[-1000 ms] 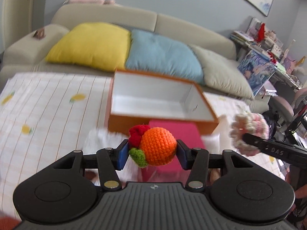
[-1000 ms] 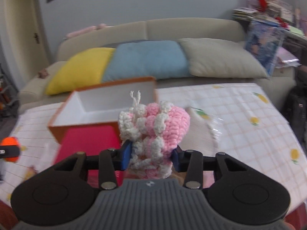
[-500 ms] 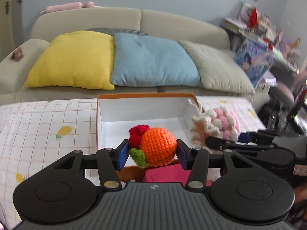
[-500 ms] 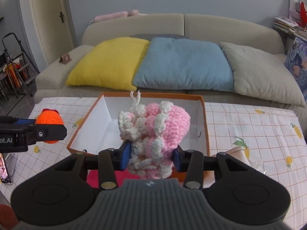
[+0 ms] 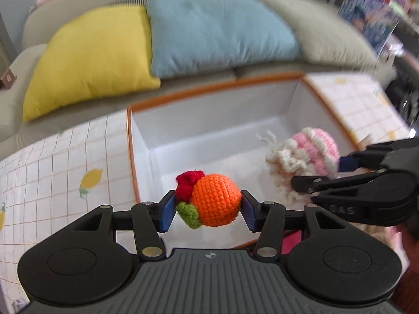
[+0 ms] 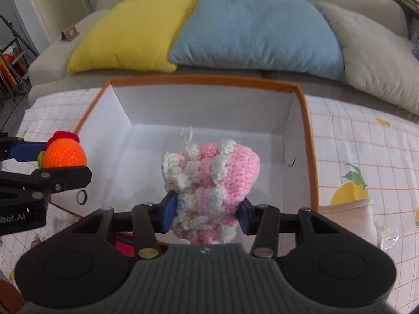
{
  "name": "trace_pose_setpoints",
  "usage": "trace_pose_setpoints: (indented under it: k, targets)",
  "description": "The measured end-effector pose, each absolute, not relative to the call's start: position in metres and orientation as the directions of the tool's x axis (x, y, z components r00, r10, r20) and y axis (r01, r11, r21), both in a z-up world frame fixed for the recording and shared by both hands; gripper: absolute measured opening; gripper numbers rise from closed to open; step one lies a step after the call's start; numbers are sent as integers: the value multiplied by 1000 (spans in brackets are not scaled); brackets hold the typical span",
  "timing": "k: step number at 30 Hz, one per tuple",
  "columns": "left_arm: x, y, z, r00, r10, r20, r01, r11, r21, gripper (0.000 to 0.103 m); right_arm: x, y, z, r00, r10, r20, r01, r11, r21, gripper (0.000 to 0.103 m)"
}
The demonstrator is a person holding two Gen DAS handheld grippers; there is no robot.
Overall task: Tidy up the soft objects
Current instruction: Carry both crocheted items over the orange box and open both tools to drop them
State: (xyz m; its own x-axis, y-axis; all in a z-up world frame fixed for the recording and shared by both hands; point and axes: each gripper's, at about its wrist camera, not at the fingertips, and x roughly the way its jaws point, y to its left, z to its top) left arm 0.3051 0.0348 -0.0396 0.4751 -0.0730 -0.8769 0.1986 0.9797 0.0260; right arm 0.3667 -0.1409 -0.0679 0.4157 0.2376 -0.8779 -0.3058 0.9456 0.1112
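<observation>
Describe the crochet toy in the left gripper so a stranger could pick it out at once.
In front of the sofa stands an open box with an orange rim and white inside. Over its left part, the left gripper holds a round orange crochet ball with a red tuft and a green leaf. The other toy nearby is pink and white, frilly and larger.

Bright, even indoor daylight, soft; no hard shadows. Left wrist view heavily motion-blurred: yellow square cushion (image 5: 91,52), pale blue cushion (image 5: 217,28) and orange-rimmed white cardboard box (image 5: 209,133) smeared, worst toward the right edge. Round orange crocheted ball (image 5: 216,202) stays sharp. Right wrist view sharper, only mild blur on the far sofa. White box interior (image 6: 204,104) bright, near overexposed. Strong fisheye bending, dark vignette at corners in both.
</observation>
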Motion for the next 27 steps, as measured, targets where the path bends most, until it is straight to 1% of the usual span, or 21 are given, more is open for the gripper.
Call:
trace_pose_setpoints:
  k: [3, 6, 10, 11, 15, 17, 19, 20, 21, 23, 27]
  targets:
    - [317, 33, -57, 423, -47, -905, 216, 975, 50, 59, 376, -137, -83, 354, 242, -903, -310, 942, 131, 48]
    - [322, 34, -68, 382, -55, -923, 227, 973, 36, 59, 380, -134, -91, 306, 270, -913, -317, 933, 169, 49]
    - [322, 37, -74, 356, -40, -933, 208, 978, 37, 61, 382, -130, -98, 254, 331, -909, -312, 917, 248, 55]
    - [321, 38, -74, 357, -36, -933, 201, 979, 39, 64, 381, -128, -99, 246, 331, -911, -311, 917, 250, 57]
    - [318, 41, -67, 379, -44, -924, 188, 982, 31, 69, 377, -122, -97, 269, 292, -918, -320, 926, 201, 66]
    - [316, 44, -62, 399, -52, -915, 175, 984, 20, 80, 373, -124, -93, 283, 286, -916, -313, 930, 194, 70]
    - [312, 46, -55, 419, -75, -905, 170, 985, -3, 87, 371, -127, -87, 290, 288, -913, -307, 931, 197, 71]
    - [311, 47, -52, 424, -87, -902, 168, 986, -16, 89, 370, -128, -85, 292, 286, -913, -306, 932, 194, 73]
    - [309, 48, -49, 428, -100, -898, 165, 986, -31, 89, 368, -129, -83, 299, 282, -912, -305, 934, 189, 75]
    - [304, 49, -42, 439, -121, -890, 157, 986, -57, 89, 363, -131, -74, 325, 282, -902, -307, 934, 182, 77]
    - [290, 47, -27, 476, -138, -869, 168, 984, -64, 90, 347, -137, -53, 391, 283, -876, -305, 937, 167, 78]
